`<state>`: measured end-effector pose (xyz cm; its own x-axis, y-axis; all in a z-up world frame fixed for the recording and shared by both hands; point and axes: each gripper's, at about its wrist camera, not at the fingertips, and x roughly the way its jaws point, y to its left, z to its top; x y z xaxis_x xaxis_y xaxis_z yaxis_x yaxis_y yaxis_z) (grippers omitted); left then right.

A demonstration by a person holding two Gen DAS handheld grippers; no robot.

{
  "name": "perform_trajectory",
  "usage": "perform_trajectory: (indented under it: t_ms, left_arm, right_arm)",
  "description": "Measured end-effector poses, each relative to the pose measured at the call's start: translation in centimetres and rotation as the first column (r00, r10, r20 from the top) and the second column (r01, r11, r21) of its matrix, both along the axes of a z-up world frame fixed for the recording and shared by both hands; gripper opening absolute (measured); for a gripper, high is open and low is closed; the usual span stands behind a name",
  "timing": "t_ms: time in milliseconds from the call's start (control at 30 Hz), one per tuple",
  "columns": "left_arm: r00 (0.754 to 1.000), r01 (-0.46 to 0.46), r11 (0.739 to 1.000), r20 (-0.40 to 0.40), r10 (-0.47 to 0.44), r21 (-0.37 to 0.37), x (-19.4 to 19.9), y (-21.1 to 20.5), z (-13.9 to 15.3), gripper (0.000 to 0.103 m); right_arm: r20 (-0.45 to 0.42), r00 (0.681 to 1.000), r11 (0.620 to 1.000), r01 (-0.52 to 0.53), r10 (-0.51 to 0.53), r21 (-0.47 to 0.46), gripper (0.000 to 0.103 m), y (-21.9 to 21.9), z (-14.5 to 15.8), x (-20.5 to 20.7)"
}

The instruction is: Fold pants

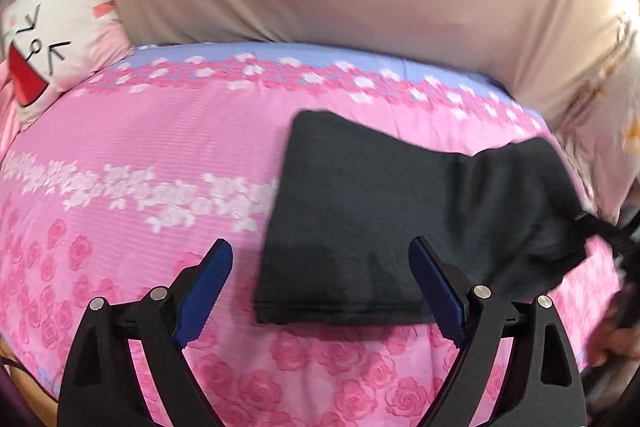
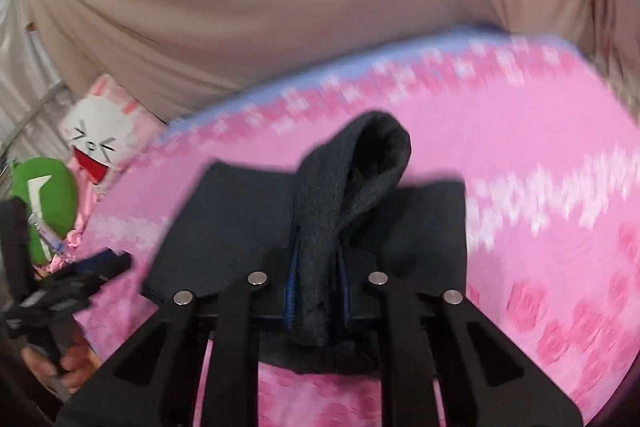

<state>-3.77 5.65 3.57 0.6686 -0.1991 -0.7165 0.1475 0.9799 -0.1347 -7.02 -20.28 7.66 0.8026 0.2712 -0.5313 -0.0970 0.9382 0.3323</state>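
Left gripper (image 1: 320, 291) hangs spread wide above the pink floral bed (image 1: 160, 131), its right finger over the folded black pants (image 1: 360, 211). Right wrist view: right gripper (image 2: 318, 291) pinches a raised pants fold, rabbit pillow (image 2: 100, 135) far left.

The dark charcoal pants (image 1: 360, 223) lie folded into a flat rectangle on the pink bedspread, toward its right edge, with 1 end bunched and lifted off the bed.

Soft even light, motion-blurred fisheye edges
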Motion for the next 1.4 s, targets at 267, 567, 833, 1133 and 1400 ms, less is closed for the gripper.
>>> perform_trajectory:
  t_ms: [267,567,833,1133,1400]
  left_arm:
    - [0.998,-0.058,0.998,0.004,0.058,-0.022,0.7,3.1,0.1,0.087]
    - [0.979,-0.023,0.976,-0.202,-0.022,-0.216,4.7,3.1,-4.5,0.087]
    - [0.968,0.007,0.948,-0.236,-0.087,-0.319,6.5,2.6,-6.0,0.006]
    - [0.985,-0.041,0.986,-0.172,0.013,-0.16,1.6,7.2,-2.4,0.012]
    - [0.995,-0.094,0.995,-0.042,0.095,0.021,-1.1,5.1,-1.3,0.041]
  right_arm:
    - [-0.185,0.97,0.986,0.144,-0.157,-0.081,0.019,-3.9,-5.6,1.5]
    - [-0.221,0.956,0.97,0.218,-0.19,0.11,0.063,-7.1,-7.7,-0.8]
    - [-0.245,0.957,0.975,0.188,-0.154,0.12,0.034,-4.6,-9.1,0.6]
    - [-0.214,0.975,0.997,0.071,-0.064,0.024,0.051,-0.2,-7.0,-3.0]
    - [-0.118,0.983,0.99,0.137,-0.14,-0.033,0.068,0.1,-4.3,-3.2]
